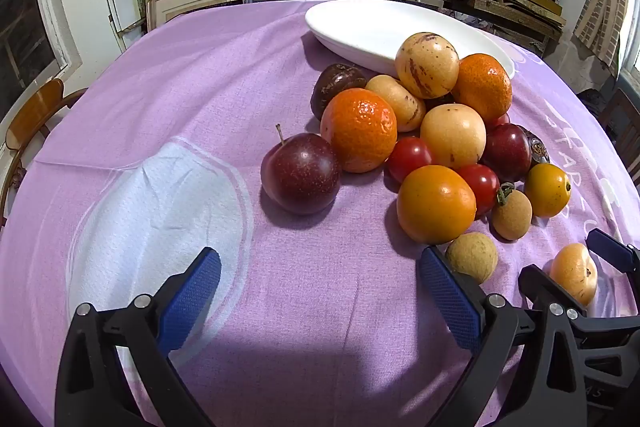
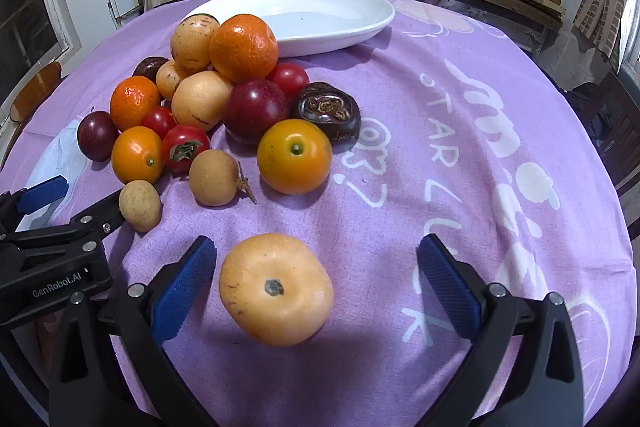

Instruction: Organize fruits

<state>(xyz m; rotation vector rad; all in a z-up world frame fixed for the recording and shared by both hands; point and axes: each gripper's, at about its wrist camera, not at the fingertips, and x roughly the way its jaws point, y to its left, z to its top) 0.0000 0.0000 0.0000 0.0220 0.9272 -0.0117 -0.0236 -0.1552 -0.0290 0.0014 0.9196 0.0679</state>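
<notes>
Both claws released, over the desk [image 2: 460, 147].
Yellow fruit [image 2: 276, 290] lies between right claw [image 2: 316, 287] fingers, untouched; pile [image 2: 224, 95] at 11 o'clock; left claw [image 1: 320, 291] holds nothing.

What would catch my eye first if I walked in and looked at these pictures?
Probably the bright heap of fruit on the purple tablecloth, with an empty white dish just behind it. Next, the pale yellow fruit lying alone between the wide-open blue-padded fingers of the right gripper, untouched. The left gripper, equally open, points at bare cloth.
</notes>
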